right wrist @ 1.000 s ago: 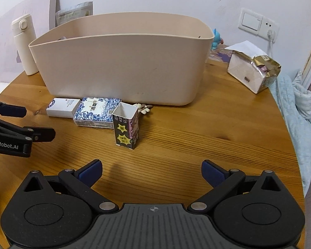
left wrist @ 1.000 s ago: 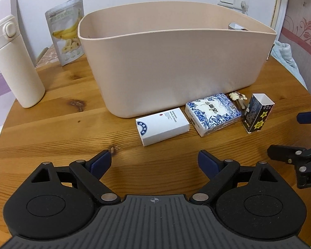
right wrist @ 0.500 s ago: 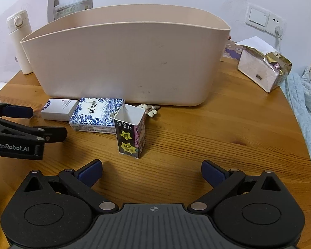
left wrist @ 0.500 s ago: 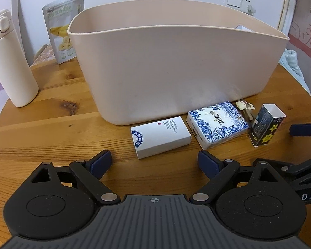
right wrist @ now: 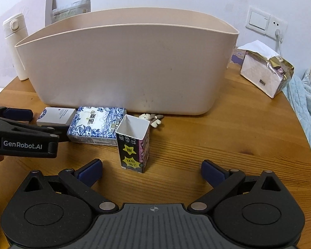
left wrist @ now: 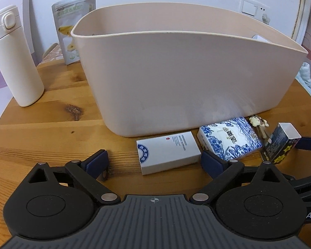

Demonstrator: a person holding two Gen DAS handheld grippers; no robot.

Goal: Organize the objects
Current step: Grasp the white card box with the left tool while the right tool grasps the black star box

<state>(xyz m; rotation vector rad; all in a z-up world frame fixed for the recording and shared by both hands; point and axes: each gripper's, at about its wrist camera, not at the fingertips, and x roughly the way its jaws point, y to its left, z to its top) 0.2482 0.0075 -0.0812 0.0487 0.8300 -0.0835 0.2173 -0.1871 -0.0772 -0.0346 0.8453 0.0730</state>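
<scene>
Both claws nearer the boxes, left claw (right wrist: pixel 30 122) branded "GenRobot.AI"

A lived-in room of a home: a round wooden bench (right wrist: pixel 228 145) stands against a white wall with a light switch and socket (right wrist: pixel 266 22). On the bench, a beige tub (right wrist: pixel 130 66) has a cream flask (left wrist: pixel 14 62) to its left, a banana-chip pouch (left wrist: pixel 72 29) behind, and light blue bedding (right wrist: pixel 305 103) off the bench's right edge.

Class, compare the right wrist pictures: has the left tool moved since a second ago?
Yes. The left tool has come further in from the left edge, toward the blue-patterned box and the beige bin; its far finger now lies beside the white box.
</scene>
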